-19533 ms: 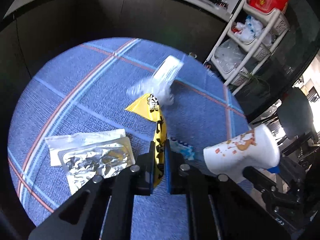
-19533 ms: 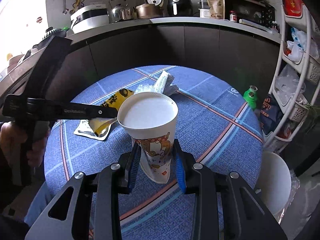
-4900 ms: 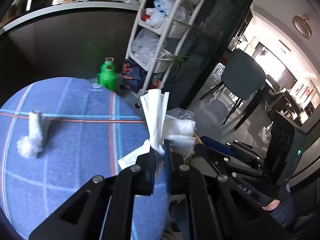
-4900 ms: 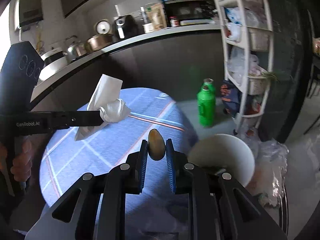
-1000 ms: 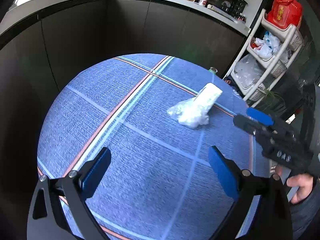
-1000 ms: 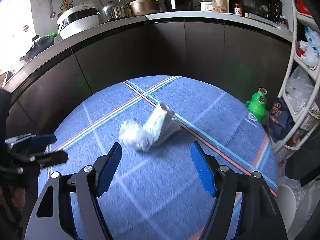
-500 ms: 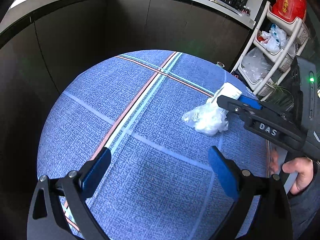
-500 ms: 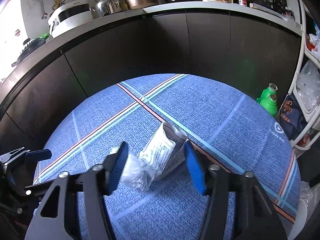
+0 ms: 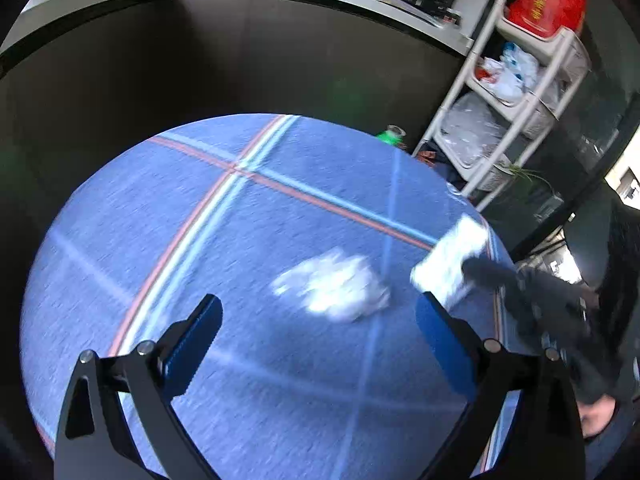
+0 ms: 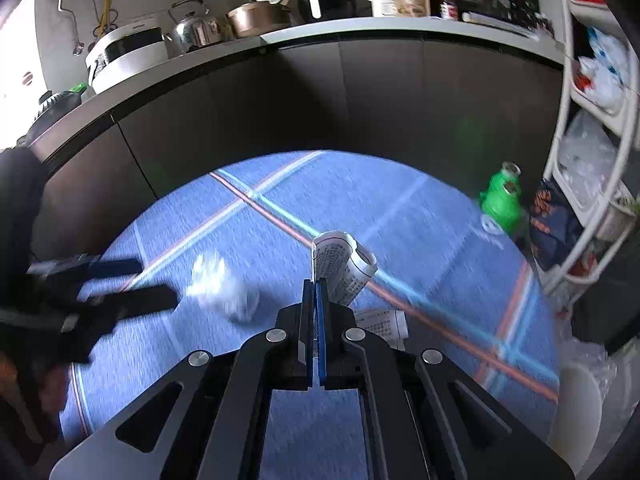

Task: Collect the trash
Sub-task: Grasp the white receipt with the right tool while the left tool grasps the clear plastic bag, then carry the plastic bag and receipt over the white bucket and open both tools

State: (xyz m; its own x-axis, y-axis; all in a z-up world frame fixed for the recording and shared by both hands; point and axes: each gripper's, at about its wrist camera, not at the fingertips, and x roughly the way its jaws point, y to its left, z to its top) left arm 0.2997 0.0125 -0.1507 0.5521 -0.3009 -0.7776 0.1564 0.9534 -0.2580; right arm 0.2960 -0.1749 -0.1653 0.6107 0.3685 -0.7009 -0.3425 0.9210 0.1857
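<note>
A round table under a blue plaid cloth (image 9: 168, 240) holds a crumpled white wad (image 9: 332, 288) (image 10: 224, 284). My left gripper (image 9: 318, 302) stands open, wide, with the wad lying just ahead between its fingers and untouched; in the right wrist view this left gripper (image 10: 158, 283) comes in from the left. My right gripper (image 10: 316, 292) is shut on the edge of a printed white paper wrapper (image 10: 340, 264), which stands up from the jaws. In the left wrist view the wrapper (image 9: 452, 264) sits at the table's right edge with the blurred right gripper (image 9: 472, 268) on it.
A white bin (image 10: 576, 412) stands on the floor beyond the table's right edge. Green bottles (image 10: 502, 204) and a white shelf rack (image 10: 580, 160) with bags are at the right. A dark counter (image 10: 360, 92) with kitchen appliances curves behind. A person's hand (image 9: 596, 416) holds the right gripper.
My right gripper has shut on the paper wrapper and drawn it apart from the wad. My left gripper has moved closer, so the wad now lies between its open fingers.
</note>
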